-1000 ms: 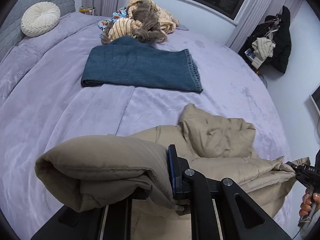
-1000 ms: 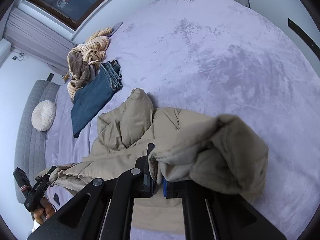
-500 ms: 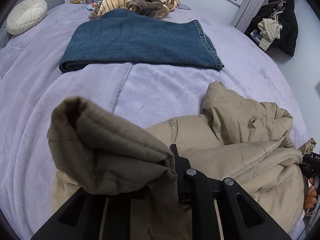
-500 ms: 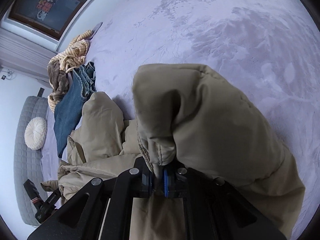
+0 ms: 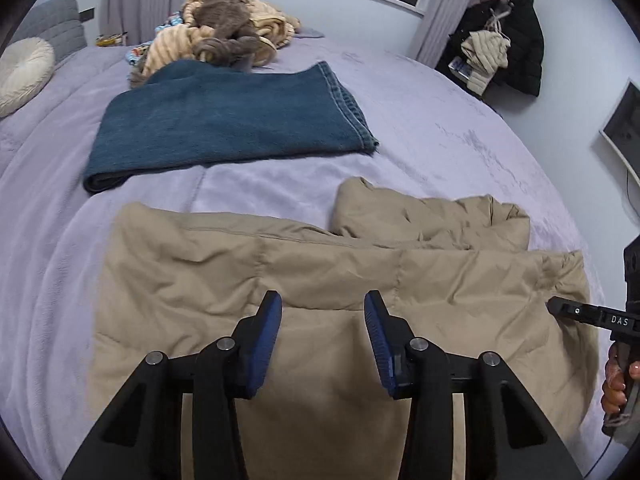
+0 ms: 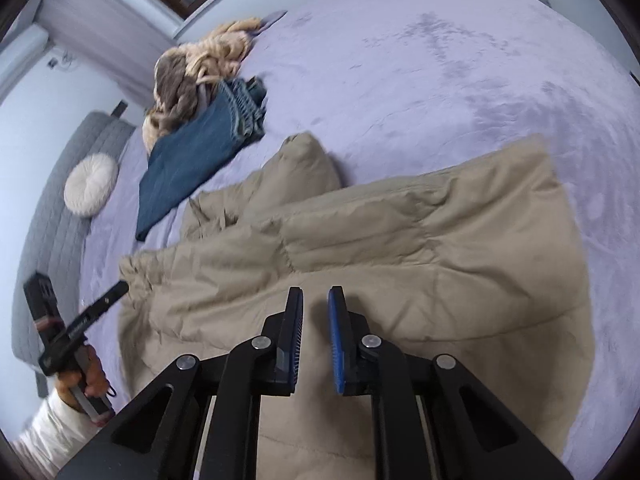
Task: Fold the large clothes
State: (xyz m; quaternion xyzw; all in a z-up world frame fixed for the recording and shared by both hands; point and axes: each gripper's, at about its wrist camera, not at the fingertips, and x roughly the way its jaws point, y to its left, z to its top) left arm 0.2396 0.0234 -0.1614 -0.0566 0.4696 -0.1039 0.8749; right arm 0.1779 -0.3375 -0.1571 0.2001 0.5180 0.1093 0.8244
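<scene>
folded jacket edge (image 5: 280, 236), bare bedspread (image 5: 280, 184) beyond

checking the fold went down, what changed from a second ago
Both tongs let go of the tan padded coat: the lifted edge now lies flat, folded over. The left tongs are opening, empty; the right tongs stand slightly apart, empty. The folded jeans and clothes pile stayed put.

Tan puffer jacket (image 5: 328, 280), folded, on bed (image 5: 440, 128)
</scene>
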